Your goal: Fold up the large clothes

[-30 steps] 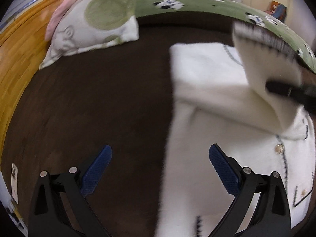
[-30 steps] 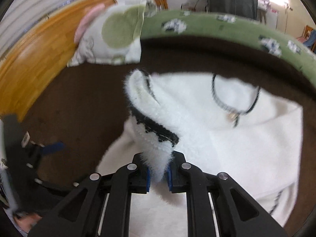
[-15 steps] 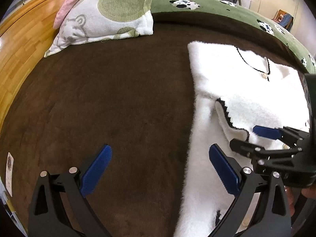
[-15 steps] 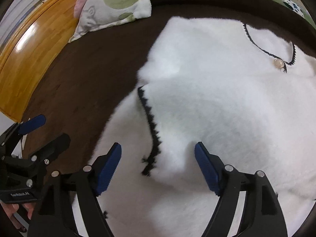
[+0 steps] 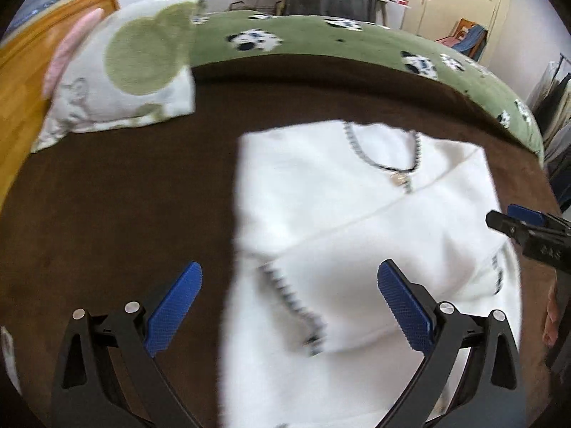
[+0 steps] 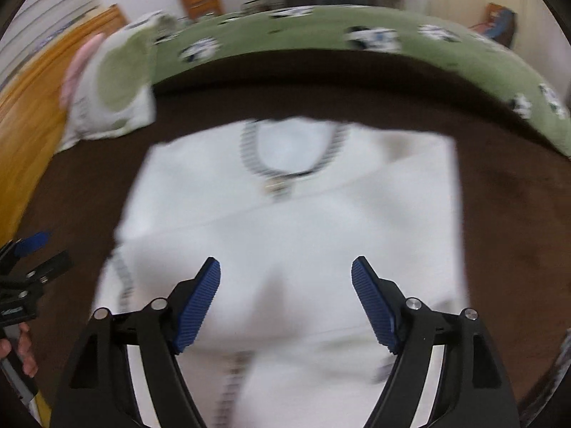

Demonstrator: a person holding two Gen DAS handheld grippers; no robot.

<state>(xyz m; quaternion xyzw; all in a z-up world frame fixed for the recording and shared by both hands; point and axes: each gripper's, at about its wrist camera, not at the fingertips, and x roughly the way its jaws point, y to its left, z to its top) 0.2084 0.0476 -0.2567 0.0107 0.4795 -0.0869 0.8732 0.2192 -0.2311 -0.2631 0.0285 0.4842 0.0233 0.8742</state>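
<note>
Left wrist view shows your left gripper (image 5: pixel 289 297) with its jaws spread wide and holding nothing, poised over the left edge of the white cardigan (image 5: pixel 360 221); your right gripper (image 6: pixel 285 294) is likewise spread and empty above the garment's middle. The cardigan lies flat on the brown blanket (image 5: pixel 117 199), a black-trimmed sleeve folded across its front. Beyond it sit a pillow (image 5: pixel 121 75) and a green cover (image 5: pixel 321 42).

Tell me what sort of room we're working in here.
Most likely a bedroom: the white cardigan lies on a brown blanket spread over a bed, with a pillow against a wooden headboard and a green panda-print cover along the far edge.
</note>
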